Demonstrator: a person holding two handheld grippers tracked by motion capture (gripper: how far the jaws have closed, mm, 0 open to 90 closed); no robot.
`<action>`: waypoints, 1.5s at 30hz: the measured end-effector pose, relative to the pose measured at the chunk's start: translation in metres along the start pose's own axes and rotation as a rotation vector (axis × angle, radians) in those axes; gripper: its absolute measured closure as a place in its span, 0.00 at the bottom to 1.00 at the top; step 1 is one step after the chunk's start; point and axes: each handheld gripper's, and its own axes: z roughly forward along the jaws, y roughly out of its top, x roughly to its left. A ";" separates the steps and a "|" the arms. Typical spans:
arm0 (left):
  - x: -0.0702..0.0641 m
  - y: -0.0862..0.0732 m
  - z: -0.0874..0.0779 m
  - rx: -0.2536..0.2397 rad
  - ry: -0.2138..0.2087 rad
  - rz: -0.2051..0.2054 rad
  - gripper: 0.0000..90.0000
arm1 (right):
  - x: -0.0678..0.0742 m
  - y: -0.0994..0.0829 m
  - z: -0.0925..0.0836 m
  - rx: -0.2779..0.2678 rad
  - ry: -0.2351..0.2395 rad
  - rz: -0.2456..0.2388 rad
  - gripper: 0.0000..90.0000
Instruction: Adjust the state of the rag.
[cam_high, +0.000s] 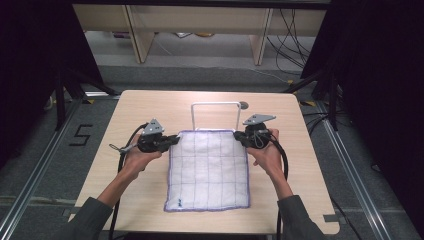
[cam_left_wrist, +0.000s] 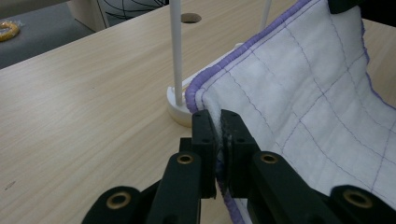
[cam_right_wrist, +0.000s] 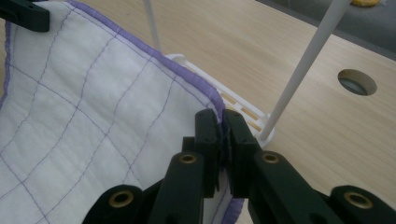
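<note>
A white cloth (cam_high: 208, 170) with purple stitched grid and purple edging lies spread on a light wooden table (cam_high: 150, 107), its near edge toward the person. The left gripper (cam_high: 172, 140) is clamped on the cloth's far left corner; in the left gripper view its jaws are closed together on the purple hem (cam_left_wrist: 219, 70), and that corner is lifted off the table. The right gripper (cam_high: 238, 135) is clamped likewise on the far right corner, with its jaws pressed onto the edging in the right gripper view. Just behind the cloth's far edge stands a white rack (cam_high: 216, 105) of thin upright rods joined by a top bar, set on a white base (cam_left_wrist: 180, 109). A round hole (cam_right_wrist: 357, 81) pierces the table beyond the rack. Each gripper is held by a hand (cam_high: 137, 159), cables trailing toward the person.
</note>
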 end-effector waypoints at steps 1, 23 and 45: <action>0.000 0.000 0.000 0.000 0.000 0.000 0.94 | 0.000 0.000 0.000 0.000 0.000 0.000 0.95; -0.061 -0.049 -0.040 0.064 -0.129 0.144 0.93 | 0.047 -0.062 -0.042 0.006 0.099 -0.080 0.95; -0.096 -0.100 -0.061 0.192 -0.243 0.214 0.77 | 0.086 -0.128 -0.066 0.094 0.159 -0.087 0.86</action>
